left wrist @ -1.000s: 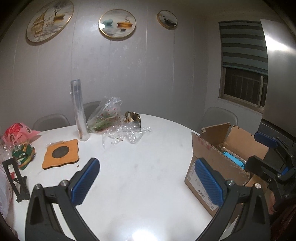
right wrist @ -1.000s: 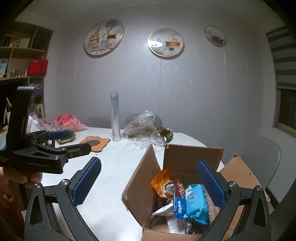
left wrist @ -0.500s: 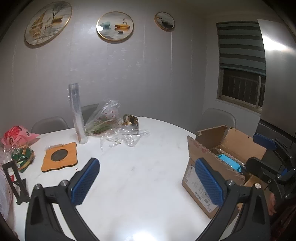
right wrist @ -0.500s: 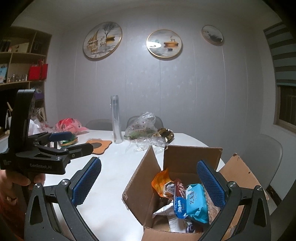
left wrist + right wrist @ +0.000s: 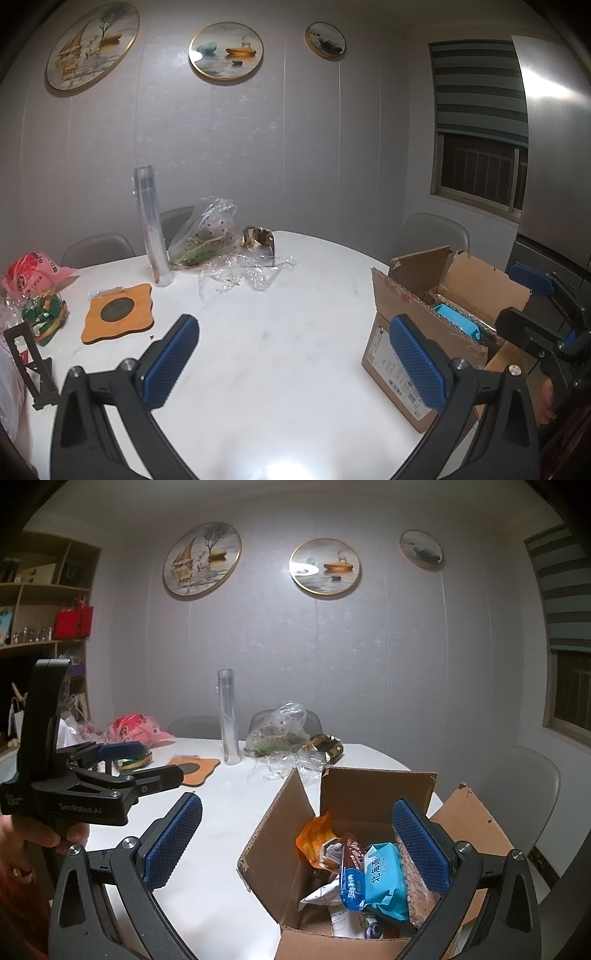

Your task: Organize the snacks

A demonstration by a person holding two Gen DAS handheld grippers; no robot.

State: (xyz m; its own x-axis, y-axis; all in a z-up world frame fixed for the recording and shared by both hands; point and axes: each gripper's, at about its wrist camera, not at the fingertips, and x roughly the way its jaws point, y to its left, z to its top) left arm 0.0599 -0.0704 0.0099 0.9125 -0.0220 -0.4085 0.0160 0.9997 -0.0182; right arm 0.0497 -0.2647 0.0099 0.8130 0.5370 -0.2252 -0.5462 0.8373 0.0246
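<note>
An open cardboard box (image 5: 373, 794) stands on the right end of the white table (image 5: 221, 830). It holds several snacks, among them an orange packet (image 5: 314, 842), a brown bar (image 5: 352, 853) and a light blue pack (image 5: 384, 882). My right gripper (image 5: 297, 843) hovers open over the box's near left part, holding nothing. My left gripper (image 5: 293, 360) is open above bare table, left of the box (image 5: 413, 317), with nothing between its pads. Each gripper shows in the other's view: the right gripper (image 5: 517, 299) behind the box, the left gripper (image 5: 155, 762) at the left in a hand.
At the table's far side stand a clear tube (image 5: 151, 229), a crumpled plastic bag (image 5: 207, 236) and a gold wrapper (image 5: 258, 240). A wooden coaster (image 5: 118, 314), a pink bag (image 5: 29, 273), a green snack pack (image 5: 44, 321) and a black stand (image 5: 29, 365) lie left. Grey chairs ring the table.
Both grippers have drifted slightly back and up, so the table and box sit a little lower in each view. Both stay open; nothing was picked up or put down.
</note>
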